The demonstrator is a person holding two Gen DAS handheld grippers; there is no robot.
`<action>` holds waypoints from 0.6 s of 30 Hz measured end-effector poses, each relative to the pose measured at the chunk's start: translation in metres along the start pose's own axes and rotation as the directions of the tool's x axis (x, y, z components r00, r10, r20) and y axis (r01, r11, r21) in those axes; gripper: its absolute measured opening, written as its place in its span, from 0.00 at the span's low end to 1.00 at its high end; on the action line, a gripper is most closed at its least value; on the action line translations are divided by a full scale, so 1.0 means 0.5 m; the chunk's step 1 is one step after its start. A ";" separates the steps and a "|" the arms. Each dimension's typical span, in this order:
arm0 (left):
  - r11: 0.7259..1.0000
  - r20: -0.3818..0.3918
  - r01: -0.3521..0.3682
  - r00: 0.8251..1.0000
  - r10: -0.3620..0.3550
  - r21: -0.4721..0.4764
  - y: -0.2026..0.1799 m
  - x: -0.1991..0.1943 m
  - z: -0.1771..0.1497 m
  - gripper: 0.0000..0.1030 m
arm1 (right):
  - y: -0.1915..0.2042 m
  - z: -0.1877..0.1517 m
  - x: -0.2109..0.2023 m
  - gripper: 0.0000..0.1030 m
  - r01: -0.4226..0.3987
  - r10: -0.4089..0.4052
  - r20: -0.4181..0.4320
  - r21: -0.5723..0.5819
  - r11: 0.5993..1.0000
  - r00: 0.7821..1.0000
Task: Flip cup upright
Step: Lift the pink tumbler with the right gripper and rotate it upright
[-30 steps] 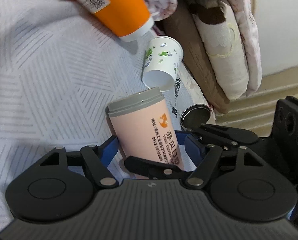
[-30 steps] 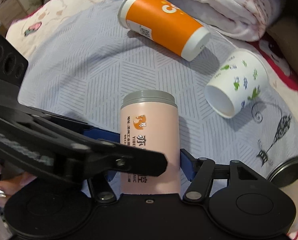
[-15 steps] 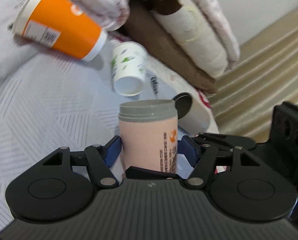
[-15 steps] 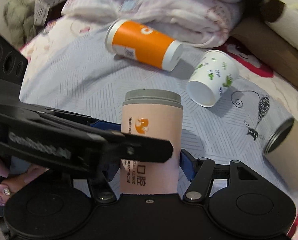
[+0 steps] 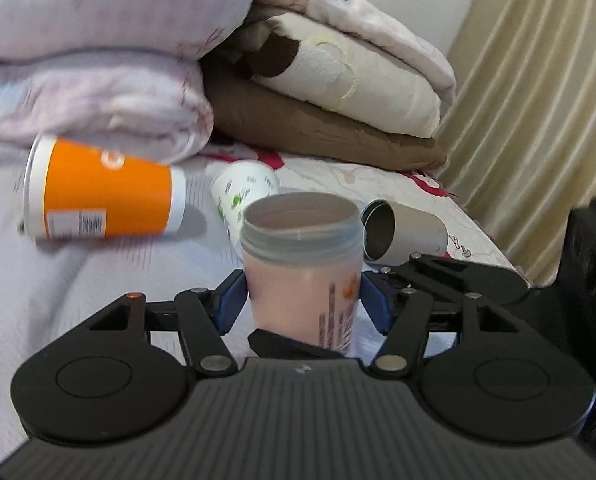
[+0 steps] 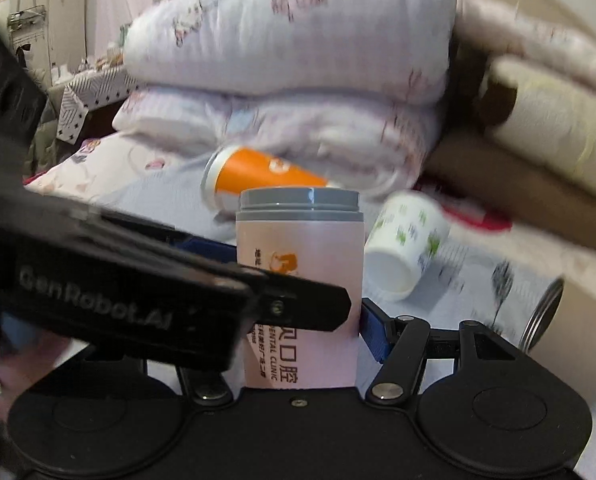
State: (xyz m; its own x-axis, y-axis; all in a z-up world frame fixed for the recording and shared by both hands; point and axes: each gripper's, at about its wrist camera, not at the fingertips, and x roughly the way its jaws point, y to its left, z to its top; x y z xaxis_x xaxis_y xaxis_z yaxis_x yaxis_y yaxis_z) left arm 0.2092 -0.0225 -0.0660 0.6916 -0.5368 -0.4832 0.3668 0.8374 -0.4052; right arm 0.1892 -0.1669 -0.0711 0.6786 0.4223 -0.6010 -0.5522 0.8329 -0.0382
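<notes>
Pink cup [image 5: 301, 276] now tilted upright, gripped between fingers of left gripper [image 5: 301, 300] and right gripper [image 6: 298, 320].

We see a bed [image 5: 78, 292] under a pale grey sheet with fine line patterning. On it lie an orange paper cup [image 5: 106, 200] on its side, a white cup with green prints [image 5: 244, 188] tipped over just beside it, and a metal cylinder [image 5: 403, 234] also on its side. Folded quilts [image 5: 98, 80] and a brown blanket [image 5: 317, 128] are stacked behind them.
</notes>
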 end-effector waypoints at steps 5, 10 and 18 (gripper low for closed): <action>1.000 -0.013 0.023 1.000 -0.023 0.014 0.005 0.003 0.004 0.59 | 0.006 -0.032 0.001 0.65 0.044 -0.040 0.138 -0.030 0.999 0.990; 0.996 -0.020 0.024 1.000 -0.022 0.082 -0.017 0.009 -0.016 0.59 | 0.003 -0.059 0.004 0.65 0.050 -0.040 0.148 -0.064 0.997 0.988; 0.996 -0.028 0.085 0.996 -0.084 0.031 -0.028 0.011 -0.029 0.60 | -0.027 -0.071 -0.026 0.65 0.018 -0.016 0.118 -0.019 1.000 0.993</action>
State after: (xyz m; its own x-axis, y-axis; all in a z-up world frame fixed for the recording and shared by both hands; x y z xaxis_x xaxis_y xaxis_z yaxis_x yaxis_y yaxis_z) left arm 0.1989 -0.0389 -0.0741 0.6408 -0.6081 -0.4686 0.4437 0.7915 -0.4204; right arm 0.1707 -0.1962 -0.0911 0.7396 0.4481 -0.5022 -0.5489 0.8334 -0.0646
